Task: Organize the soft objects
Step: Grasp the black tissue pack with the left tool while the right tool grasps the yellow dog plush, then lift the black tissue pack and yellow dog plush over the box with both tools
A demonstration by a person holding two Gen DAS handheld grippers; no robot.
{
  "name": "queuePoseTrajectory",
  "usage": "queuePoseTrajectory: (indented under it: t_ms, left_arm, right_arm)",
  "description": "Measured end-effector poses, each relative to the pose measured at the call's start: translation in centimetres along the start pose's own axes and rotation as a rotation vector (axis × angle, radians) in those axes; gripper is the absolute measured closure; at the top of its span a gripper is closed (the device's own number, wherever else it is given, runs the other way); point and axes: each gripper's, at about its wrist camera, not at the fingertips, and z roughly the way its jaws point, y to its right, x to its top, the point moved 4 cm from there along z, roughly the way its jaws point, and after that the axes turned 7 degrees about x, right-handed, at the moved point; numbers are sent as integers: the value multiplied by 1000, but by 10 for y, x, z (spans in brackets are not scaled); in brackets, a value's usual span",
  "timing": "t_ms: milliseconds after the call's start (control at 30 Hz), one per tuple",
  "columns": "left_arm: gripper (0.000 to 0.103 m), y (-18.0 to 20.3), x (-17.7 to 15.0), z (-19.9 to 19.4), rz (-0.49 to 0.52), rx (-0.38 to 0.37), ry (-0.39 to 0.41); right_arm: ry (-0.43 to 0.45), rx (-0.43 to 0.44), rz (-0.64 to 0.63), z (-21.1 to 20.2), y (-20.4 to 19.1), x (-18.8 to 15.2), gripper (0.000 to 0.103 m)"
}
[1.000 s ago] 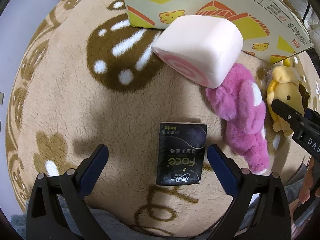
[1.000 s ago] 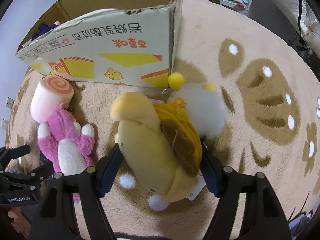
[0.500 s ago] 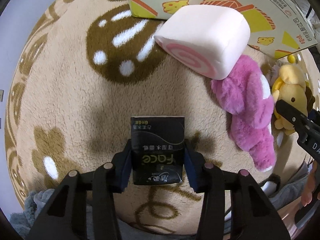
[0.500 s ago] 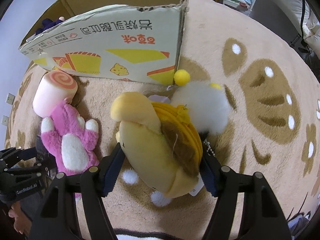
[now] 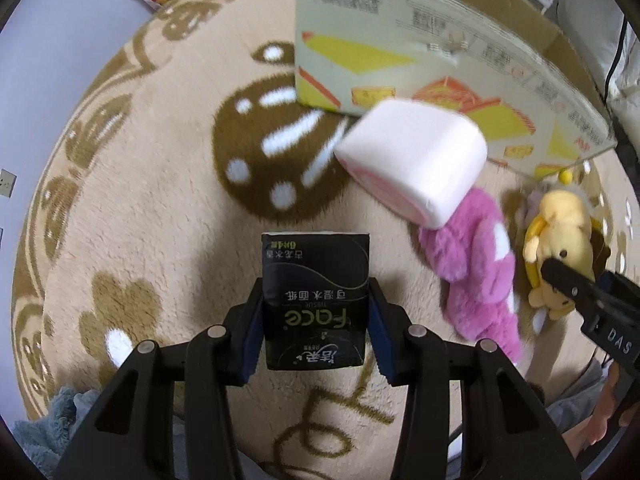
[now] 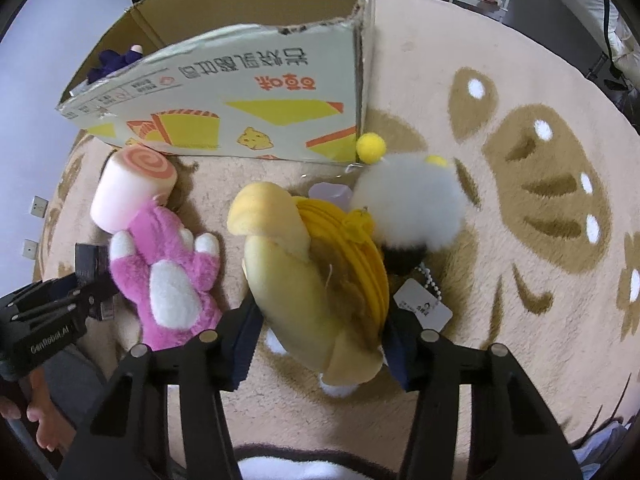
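- Here, one container: a cardboard box [image 6: 248, 92] with yellow and orange print stands in the upper middle of the right wrist view, open at the top; a dark purple plush [image 6: 114, 62] shows over its rim at the upper left. What else is inside cannot be told.
- One left gripper [image 5: 316, 316]: in the lower middle of the left wrist view its fingers [image 5: 250, 332] pinch a black tissue pack [image 5: 315, 300] by its two long sides, printed face up.
- One pink-and-white swirl roll cushion [image 5: 412, 168] lies right of centre in that view, up against the box front.
- One pink plush toy [image 6: 168, 276] lies at the left of the right wrist view, its upper end touching the cushion, belly up.
- One right gripper [image 6: 320, 340]: at the lower middle of that view its fingers [image 6: 242, 344] are closing and press both flanks of a yellow plush toy [image 6: 304, 280] with a brown-and-orange back.
- One white fluffy ball [image 6: 408, 204] sits just right of the yellow toy, touching it, with a small yellow pompom [image 6: 371, 147] above it at the box corner and a white tag [image 6: 423, 309] on a bead chain below.
- Everything rests on one beige rug [image 6: 520, 240] with brown and white patterns.
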Motion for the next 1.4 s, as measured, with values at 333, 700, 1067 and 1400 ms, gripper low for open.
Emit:
queuePoseTrajectory:
  t_ms: [333, 700, 1067, 1400]
  left_arm:
    - [58, -5, 12, -54, -23, 20, 262]
    - [58, -22, 16, -113, -59, 60, 562]
    - [58, -22, 23, -145, -43, 82, 744]
    - [58, -22, 44, -167, -74, 67, 816]
  right_arm:
    - [187, 24, -27, -56, -12, -3, 47]
    - [363, 64, -28, -94, -3, 13, 47]
    - [598, 89, -69, -134, -13, 19, 47]
    - [722, 87, -132, -157, -29, 22, 47]
